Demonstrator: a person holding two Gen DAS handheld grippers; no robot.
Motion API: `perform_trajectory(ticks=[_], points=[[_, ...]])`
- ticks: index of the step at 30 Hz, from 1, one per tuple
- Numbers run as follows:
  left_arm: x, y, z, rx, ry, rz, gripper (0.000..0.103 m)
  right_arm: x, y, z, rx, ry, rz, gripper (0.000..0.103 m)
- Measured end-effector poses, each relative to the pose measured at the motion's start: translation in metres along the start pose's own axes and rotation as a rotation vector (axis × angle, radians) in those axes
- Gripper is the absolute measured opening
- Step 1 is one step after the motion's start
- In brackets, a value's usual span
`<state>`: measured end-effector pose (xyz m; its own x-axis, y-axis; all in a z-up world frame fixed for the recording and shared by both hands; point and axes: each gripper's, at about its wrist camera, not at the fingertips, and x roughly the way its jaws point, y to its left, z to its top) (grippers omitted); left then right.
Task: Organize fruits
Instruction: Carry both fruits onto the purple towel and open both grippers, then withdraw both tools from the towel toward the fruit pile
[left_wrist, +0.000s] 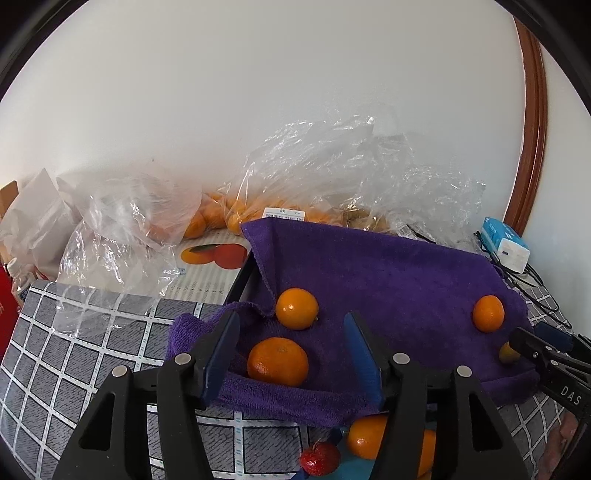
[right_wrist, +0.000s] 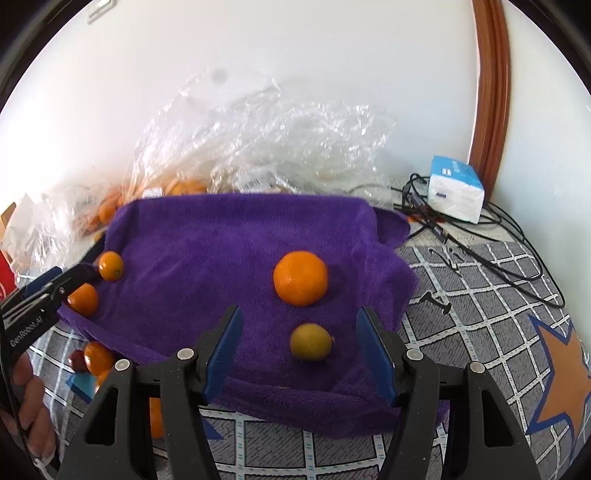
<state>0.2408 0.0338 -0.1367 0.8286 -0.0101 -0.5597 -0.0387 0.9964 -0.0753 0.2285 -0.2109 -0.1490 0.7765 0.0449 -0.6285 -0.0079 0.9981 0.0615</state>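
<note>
left wrist view: we see left gripper (left_wrist: 291, 354) jaws apart, empty, orange (left_wrist: 277, 362) between on purple towel (left_wrist: 388, 266). right gripper (right_wrist: 301, 350) also agape around small yellowish citrus (right_wrist: 311, 342). round, firm, rolls easily; we'd pinch across middle.

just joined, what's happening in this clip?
A person is sorting fruit on a purple towel with two handheld grippers. Both the left gripper and right gripper are open and hold nothing. An orange lies between the left fingers, a yellowish fruit between the right ones.
</note>
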Motion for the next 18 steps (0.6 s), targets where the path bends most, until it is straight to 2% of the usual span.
perform_trajectory(ticks=[3, 6, 9, 11, 13, 18], points=[[-0.006, 0.005, 0.005, -0.029, -0.006, 0.002, 0.057, -0.007, 0.003, 0.002, 0.005, -0.004, 0.014, 0.063], [-0.019, 0.01, 0.014, -0.061, -0.026, -0.019, 0.057, -0.017, 0.008, 0.002, -0.01, -0.004, -0.026, 0.063], [-0.035, 0.011, 0.021, -0.044, -0.061, -0.021, 0.057, -0.031, 0.014, 0.001, -0.034, -0.003, -0.046, 0.063], [-0.04, 0.013, 0.022, -0.044, -0.03, 0.002, 0.057, -0.041, 0.016, 0.001, -0.034, 0.013, -0.036, 0.063], [-0.046, 0.016, 0.017, -0.028, 0.02, -0.01, 0.057, -0.048, 0.016, -0.001, -0.023, 0.035, -0.006, 0.063], [-0.063, 0.036, -0.008, 0.015, 0.053, 0.011, 0.057, -0.061, 0.021, -0.016, -0.005, 0.05, 0.031, 0.063]])
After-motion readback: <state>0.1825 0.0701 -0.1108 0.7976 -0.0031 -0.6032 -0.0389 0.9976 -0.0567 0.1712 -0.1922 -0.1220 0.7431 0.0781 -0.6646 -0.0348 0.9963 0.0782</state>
